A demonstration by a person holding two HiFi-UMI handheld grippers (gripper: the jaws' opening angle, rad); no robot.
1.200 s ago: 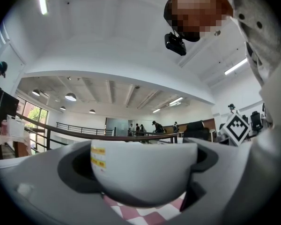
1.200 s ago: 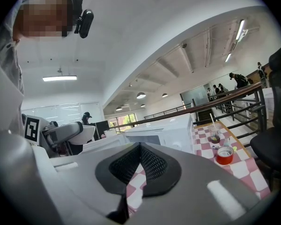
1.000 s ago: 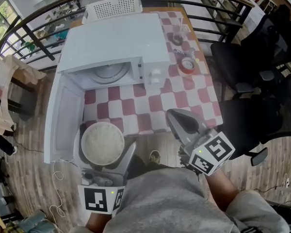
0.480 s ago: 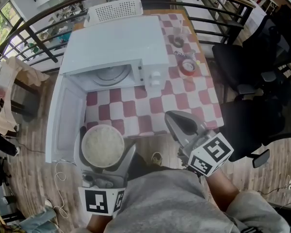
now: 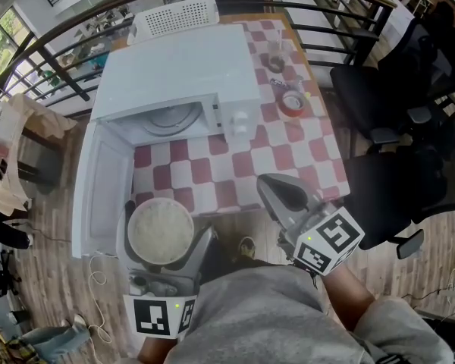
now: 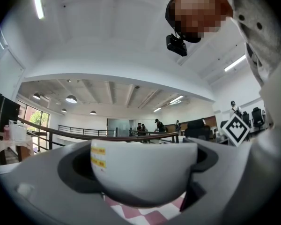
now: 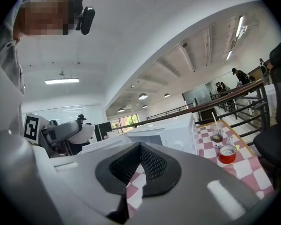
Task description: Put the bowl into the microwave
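A white bowl [image 5: 158, 222] sits between the two fingers of my left gripper [image 5: 167, 237], which is shut on it at the table's near left corner. In the left gripper view the bowl [image 6: 143, 172] fills the gap between the jaws, rim upward. The white microwave [image 5: 182, 70] stands at the back left of the table. Its door [image 5: 98, 188] is swung open toward me on the left, and the turntable cavity [image 5: 171, 117] shows. The bowl hangs in front of the open door, outside the cavity. My right gripper [image 5: 277, 188] hovers over the table's near right part, shut and empty [image 7: 139, 153].
A red-and-white checked cloth [image 5: 288, 150] covers the table. A red tape roll [image 5: 293, 102] and a glass with a straw [image 5: 277, 59] stand right of the microwave. A white perforated basket [image 5: 174, 14] lies behind it. Black office chairs [image 5: 387, 89] stand to the right, with railings beyond.
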